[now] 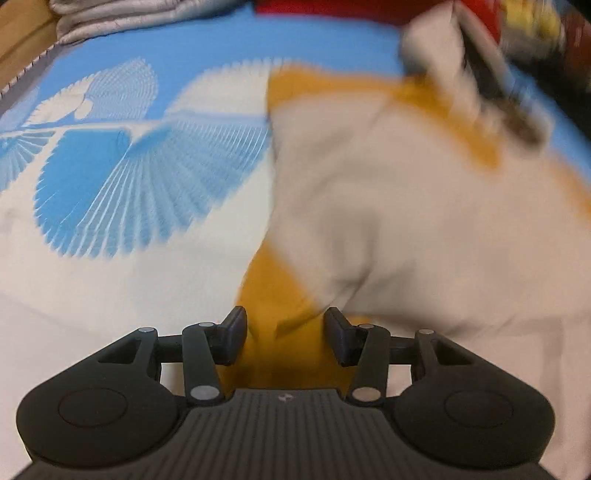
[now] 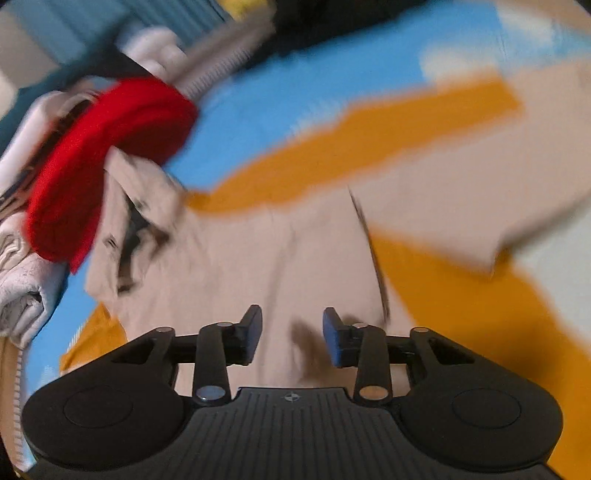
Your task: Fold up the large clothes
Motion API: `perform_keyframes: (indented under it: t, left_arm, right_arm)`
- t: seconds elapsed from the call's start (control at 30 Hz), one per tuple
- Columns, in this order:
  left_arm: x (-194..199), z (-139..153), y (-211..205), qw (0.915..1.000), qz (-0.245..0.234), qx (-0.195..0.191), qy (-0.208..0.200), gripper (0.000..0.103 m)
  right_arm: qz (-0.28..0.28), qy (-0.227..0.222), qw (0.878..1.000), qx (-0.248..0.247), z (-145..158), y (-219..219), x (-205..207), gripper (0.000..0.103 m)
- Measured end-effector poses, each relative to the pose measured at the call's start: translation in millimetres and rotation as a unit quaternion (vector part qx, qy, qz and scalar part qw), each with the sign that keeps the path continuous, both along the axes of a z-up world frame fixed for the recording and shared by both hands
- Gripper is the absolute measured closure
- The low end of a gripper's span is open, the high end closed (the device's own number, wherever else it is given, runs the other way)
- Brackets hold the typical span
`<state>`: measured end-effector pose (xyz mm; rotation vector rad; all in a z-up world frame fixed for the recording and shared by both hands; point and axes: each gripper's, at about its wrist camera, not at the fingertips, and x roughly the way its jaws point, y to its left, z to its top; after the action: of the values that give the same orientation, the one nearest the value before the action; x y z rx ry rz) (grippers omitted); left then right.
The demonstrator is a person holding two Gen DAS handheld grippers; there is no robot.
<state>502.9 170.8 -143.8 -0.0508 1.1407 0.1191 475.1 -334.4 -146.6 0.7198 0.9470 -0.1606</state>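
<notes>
I see a blue and white bed sheet (image 1: 110, 177). A cream and yellow shirt (image 1: 388, 221) lies on it. My left gripper (image 1: 284, 332) fingers are spread around a yellow fold. My right gripper (image 2: 291, 334) fingers are spread over cream cloth, pinching nothing.

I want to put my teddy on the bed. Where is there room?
Free: the blue-and-white sheet left of the beige and mustard garment, below the grey blanket. Crowded: the far edge, with the red cloth and folded clothes.
</notes>
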Motion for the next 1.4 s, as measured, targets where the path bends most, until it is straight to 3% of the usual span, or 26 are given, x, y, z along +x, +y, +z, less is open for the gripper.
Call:
perform_keyframes:
  t: [0.1, 0.27, 0.3, 0.37, 0.47, 0.53, 0.63, 0.7, 0.77, 0.87, 0.97, 1.1, 1.17, 1.23, 1.33, 1.4]
  left_arm:
    - [-1, 10, 5, 0.9998, -0.001, -0.009, -0.016, 0.049]
    - [-3, 33, 17, 0.9968, 0.013, -0.046, -0.064, 0.048]
    - [-5, 37, 20, 0.9952, 0.022, -0.056, -0.078, 0.048]
    - [-6, 45, 24, 0.9907, 0.036, -0.081, -0.103, 0.048]
    - [0, 58, 18, 0.985, 0.039, -0.106, -0.13, 0.048]
    - [0, 56, 11, 0.9866, 0.019, -0.1, -0.127, 0.048]
    - [6, 30, 4, 0.9967, 0.006, -0.056, -0.058, 0.048]
    - [6, 14, 3, 0.9991, 0.003, -0.037, -0.02, 0.048]
    - [6, 15, 4, 0.9993, 0.005, -0.031, -0.022, 0.048]
    - [5, 33, 5, 0.997, 0.008, -0.044, -0.064, 0.048]
    - [5, 38, 7, 0.9946, 0.006, -0.055, -0.087, 0.048]
    - [5, 5, 16, 0.9986, 0.038, -0.032, -0.017, 0.049]
    - [5, 10, 17, 0.9984, 0.046, -0.026, -0.023, 0.05]
    - [3, 26, 9, 0.9976, 0.033, -0.004, -0.061, 0.052]
    - [2, 41, 1, 0.992, 0.011, -0.058, -0.111, 0.052]
    - [3, 35, -3, 0.9907, 0.001, -0.089, -0.103, 0.052]
  right_arm:
    - [-0.015, 0.032, 0.999, 0.01, -14, -3, -4, 0.064]
    - [-0.018, 0.014, 0.999, 0.029, -12, -6, 0, 0.061]
    - [-0.013, 0.009, 1.0, 0.027, -11, -6, 1, 0.067]
    - [-0.012, -0.013, 1.0, 0.016, -5, -11, 2, 0.098]
    - [-0.022, -0.071, 0.997, -0.02, 17, -15, 6, 0.099]
    - [-0.036, -0.097, 0.993, -0.063, 32, -19, 1, 0.099]
    - [-0.043, -0.095, 0.989, -0.104, 35, -18, 1, 0.097]
    - [-0.046, -0.068, 0.99, -0.114, 29, -18, 3, 0.089]
    - [-0.06, -0.06, 0.987, -0.135, 28, -16, 2, 0.089]
    - [-0.064, -0.079, 0.981, -0.162, 38, -12, 0, 0.089]
    - [-0.03, -0.105, 0.984, -0.138, 38, -7, 2, 0.088]
    - [0.021, -0.068, 0.995, -0.065, 16, -2, 14, 0.079]
    - [0.026, -0.043, 0.997, -0.065, 8, -1, 16, 0.079]
    - [0.028, -0.035, 0.996, -0.075, 7, 0, 17, 0.079]
    - [0.035, -0.048, 0.995, -0.076, 11, 2, 14, 0.078]
    - [0.043, -0.048, 0.995, -0.077, 8, 3, 15, 0.075]
